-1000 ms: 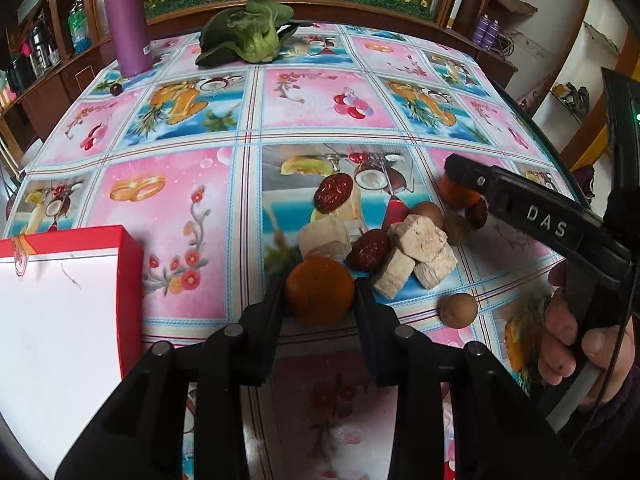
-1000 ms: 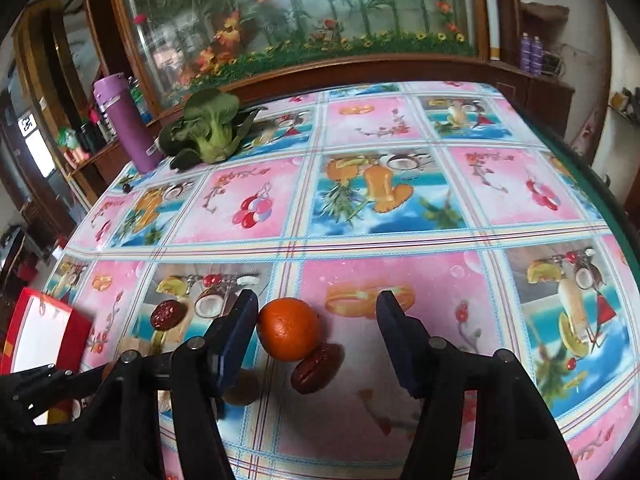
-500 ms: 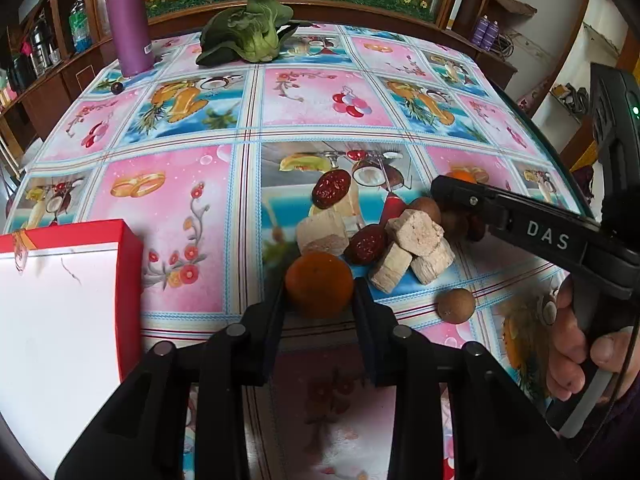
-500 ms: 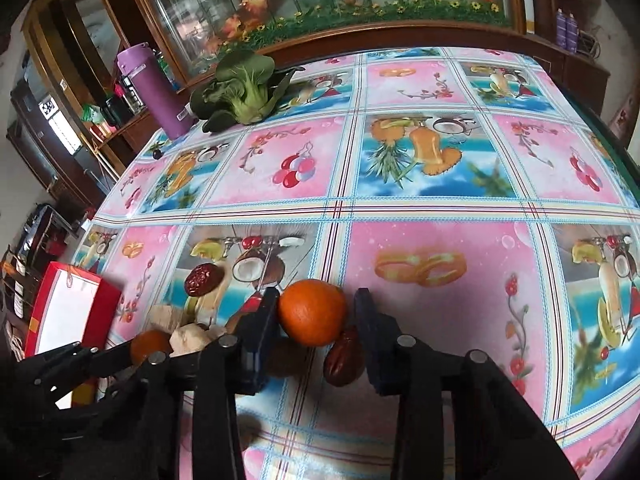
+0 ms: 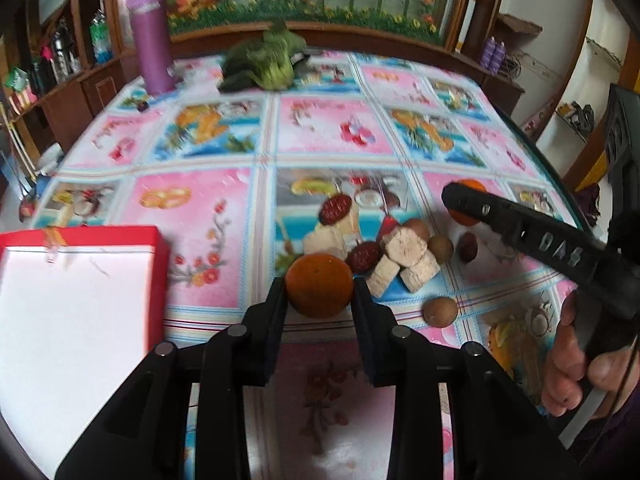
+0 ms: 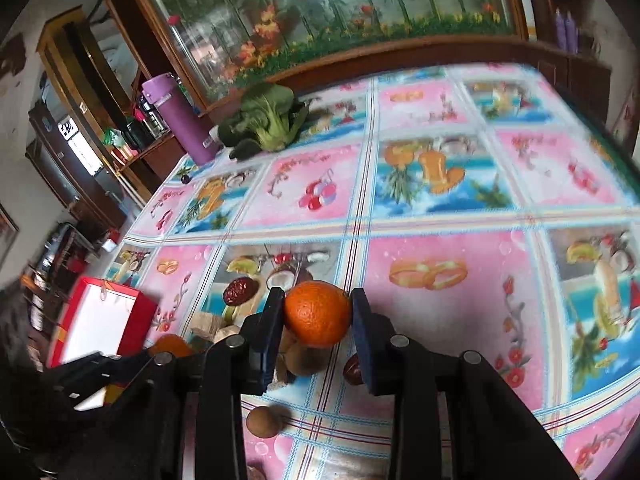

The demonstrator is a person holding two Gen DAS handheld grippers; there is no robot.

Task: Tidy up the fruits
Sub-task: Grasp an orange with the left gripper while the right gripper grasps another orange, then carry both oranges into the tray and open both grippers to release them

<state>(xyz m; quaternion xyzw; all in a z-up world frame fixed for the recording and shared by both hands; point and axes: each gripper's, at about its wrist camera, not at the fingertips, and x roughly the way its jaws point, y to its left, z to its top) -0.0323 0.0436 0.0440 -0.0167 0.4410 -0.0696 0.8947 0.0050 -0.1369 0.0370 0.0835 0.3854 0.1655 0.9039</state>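
Note:
My left gripper (image 5: 319, 286) is shut on an orange (image 5: 319, 285), held just above the tablecloth at the near edge of the food pile. My right gripper (image 6: 318, 314) is shut on a second orange (image 6: 317, 313), lifted above the pile; in the left wrist view this orange (image 5: 464, 216) peeks from behind the right gripper's black finger (image 5: 520, 220). On the cloth lie red dates (image 5: 335, 209), pale cake cubes (image 5: 404, 246) and small brown longans (image 5: 440, 311). A red box with a white inside (image 5: 72, 300) sits at the left.
A purple flask (image 5: 150, 36) and a leafy green vegetable (image 5: 264, 64) stand at the far side of the table. A person's hand (image 5: 576, 364) holds the right gripper's handle at the right. Wooden shelves line the far left wall.
The right gripper closed on its orange and lifted it off the cloth. The left gripper, still holding its orange, has risen and tilted slightly.

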